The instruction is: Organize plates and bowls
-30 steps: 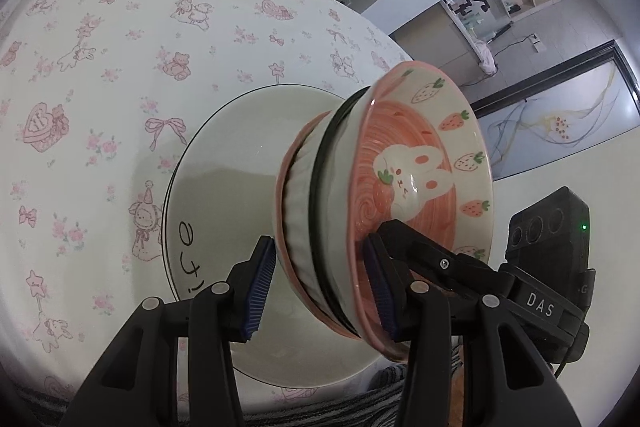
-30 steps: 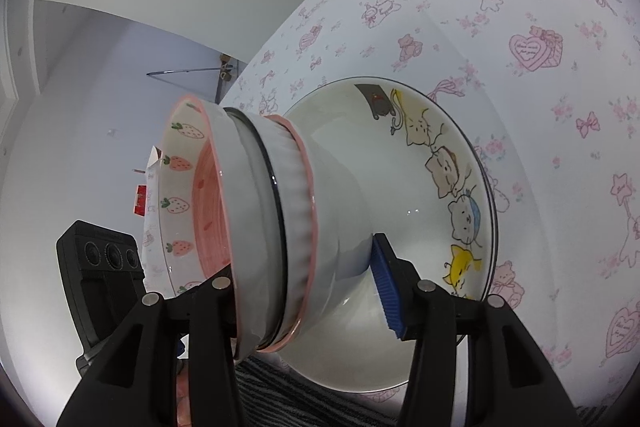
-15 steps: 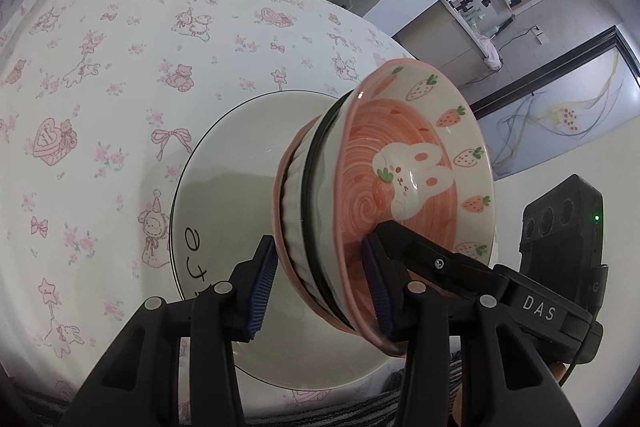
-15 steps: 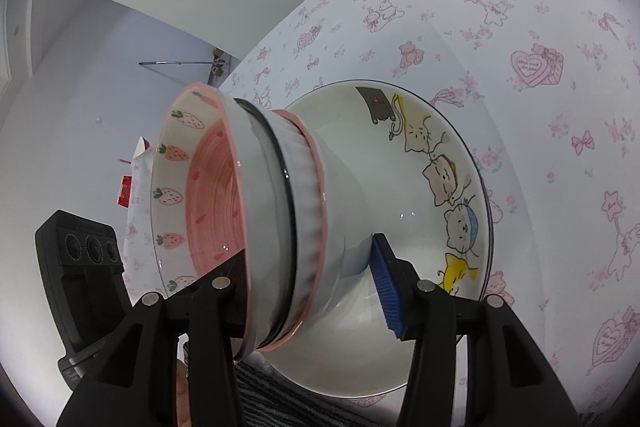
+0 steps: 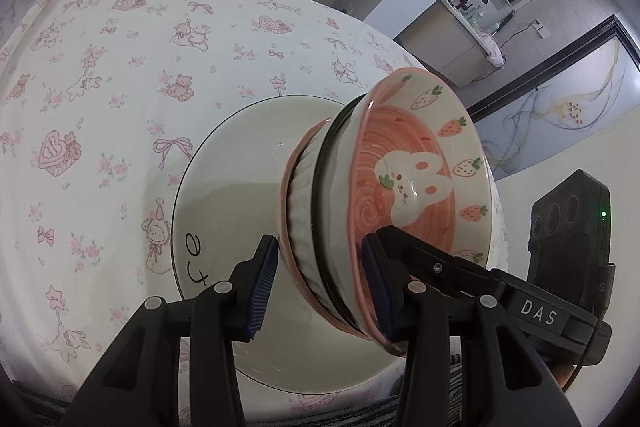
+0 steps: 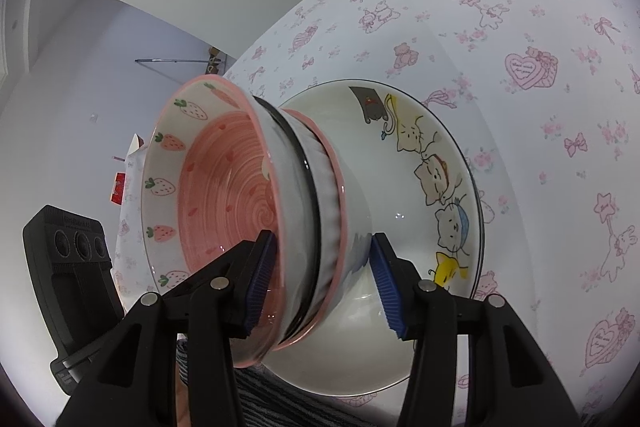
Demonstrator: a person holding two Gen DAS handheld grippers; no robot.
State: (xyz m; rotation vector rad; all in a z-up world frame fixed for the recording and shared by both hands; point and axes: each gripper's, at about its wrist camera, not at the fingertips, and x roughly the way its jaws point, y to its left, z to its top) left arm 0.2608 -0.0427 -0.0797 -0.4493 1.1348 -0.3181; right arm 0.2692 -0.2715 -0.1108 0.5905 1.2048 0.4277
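Note:
A stack of three nested bowls sits in a large white plate with cat drawings, which also shows in the left wrist view. The top bowl is pink with a rabbit and strawberries, also in the right wrist view. Under it sit a black-rimmed bowl and a ribbed white bowl with a pink rim. My left gripper and my right gripper each straddle the stack's edge from opposite sides, jaws around the rims. Whether the pads press on the bowls is not clear.
The table wears a white cloth with pink bears, bows and hearts. Each view shows the other gripper's black camera box beyond the stack. A striped dark cloth lies at the near edge.
The stack and plate sit lower and more level in both views. More of the pink bowl's inside faces the right camera. The jaws stay around the rims.

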